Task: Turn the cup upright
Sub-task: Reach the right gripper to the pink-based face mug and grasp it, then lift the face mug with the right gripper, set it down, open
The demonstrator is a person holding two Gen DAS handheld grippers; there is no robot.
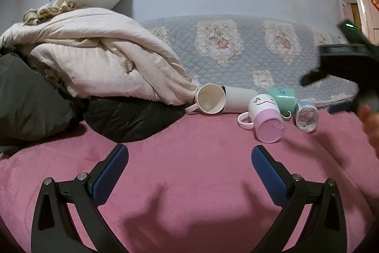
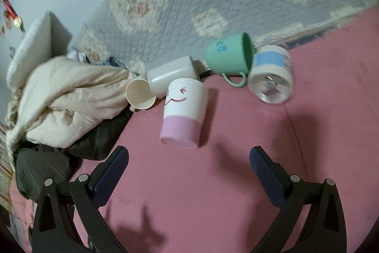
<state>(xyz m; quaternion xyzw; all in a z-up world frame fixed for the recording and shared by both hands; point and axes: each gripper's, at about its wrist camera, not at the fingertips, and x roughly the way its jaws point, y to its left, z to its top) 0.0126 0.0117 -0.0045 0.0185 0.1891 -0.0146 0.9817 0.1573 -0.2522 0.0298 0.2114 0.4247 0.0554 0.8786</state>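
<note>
Pink plush covers the bed [image 1: 189,181] under our left gripper [image 1: 189,172], whose blue pads are spread wide and hold nothing. Ahead we see five cups tipped over in a row; the pink-and-white mug [image 1: 264,119] lies on its side, base toward us, beside a green cup [image 1: 283,98]. From the right wrist, our right gripper [image 2: 189,170] is likewise spread and empty, and that mug [image 2: 183,110] lies just ahead, near a beige quilt [image 2: 71,98].
</note>
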